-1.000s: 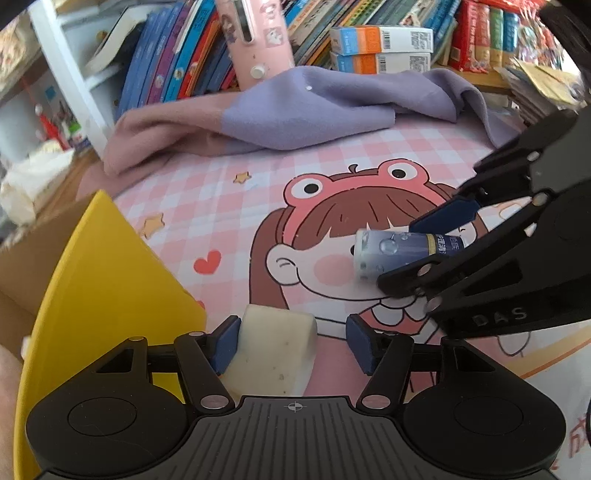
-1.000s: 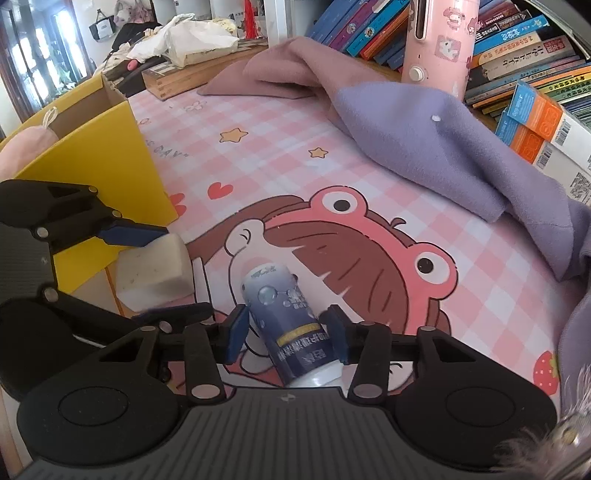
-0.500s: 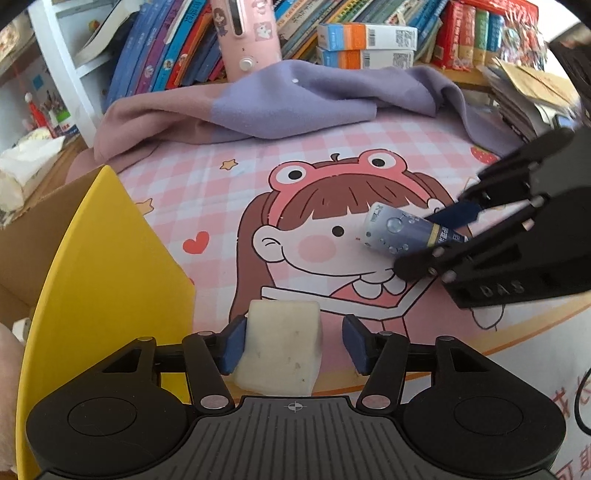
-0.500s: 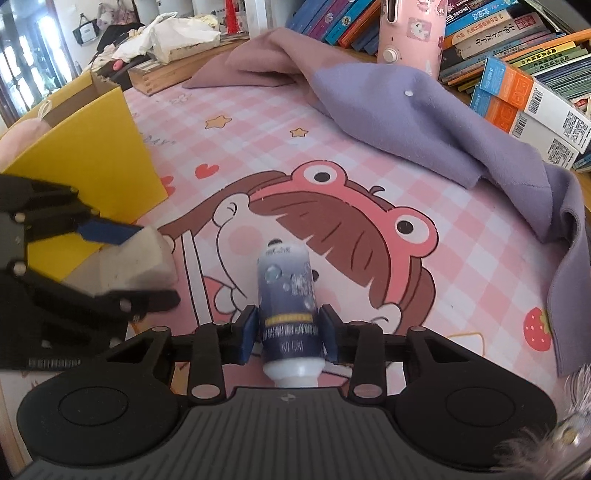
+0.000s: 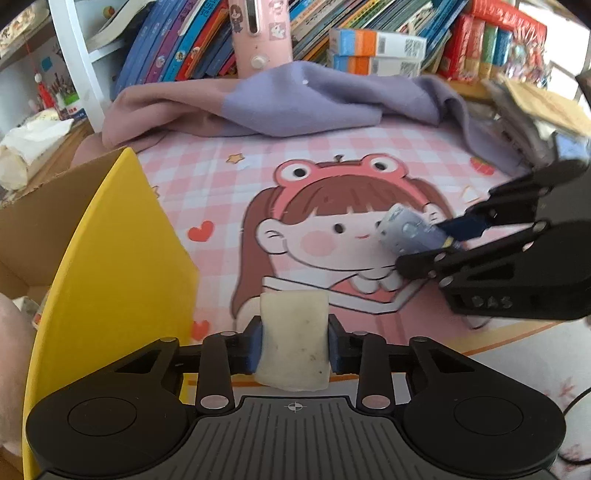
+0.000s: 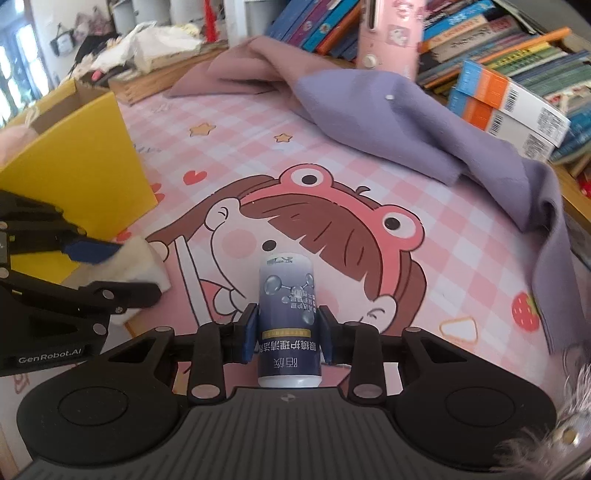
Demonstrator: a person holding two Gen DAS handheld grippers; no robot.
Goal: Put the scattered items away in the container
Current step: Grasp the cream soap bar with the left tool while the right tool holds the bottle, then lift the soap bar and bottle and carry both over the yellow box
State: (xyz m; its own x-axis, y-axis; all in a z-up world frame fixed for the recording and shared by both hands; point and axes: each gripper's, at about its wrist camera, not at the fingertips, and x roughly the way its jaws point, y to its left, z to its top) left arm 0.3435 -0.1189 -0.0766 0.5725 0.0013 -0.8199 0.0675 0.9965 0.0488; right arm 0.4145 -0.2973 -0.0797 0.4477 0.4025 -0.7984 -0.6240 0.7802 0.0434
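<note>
A white sponge block [image 5: 291, 321] sits between the blue pads of my left gripper [image 5: 295, 341], whose jaws are closing and press on its sides. In the right wrist view the same sponge [image 6: 147, 258] shows at the left, in the left gripper [image 6: 122, 269]. My right gripper [image 6: 286, 336] is shut on a small blue-and-white bottle [image 6: 286, 295] that points away from the camera. The left wrist view has that bottle [image 5: 406, 234] at the right, in the right gripper [image 5: 428, 245]. A cardboard box with a yellow flap [image 5: 110, 277] stands at the left.
A pink cartoon mat [image 5: 332, 177] covers the table. A purple and pink cloth [image 5: 295, 103] lies bunched along the back. Behind it stand a pink device [image 5: 260, 33], orange-and-blue boxes [image 5: 376, 48] and rows of books. The yellow flap [image 6: 74, 155] rises beside the left gripper.
The left jaws have closed from wide apart onto the sponge. The right jaws have tightened on the bottle, which has swung from slanted to straight ahead between the pads.
</note>
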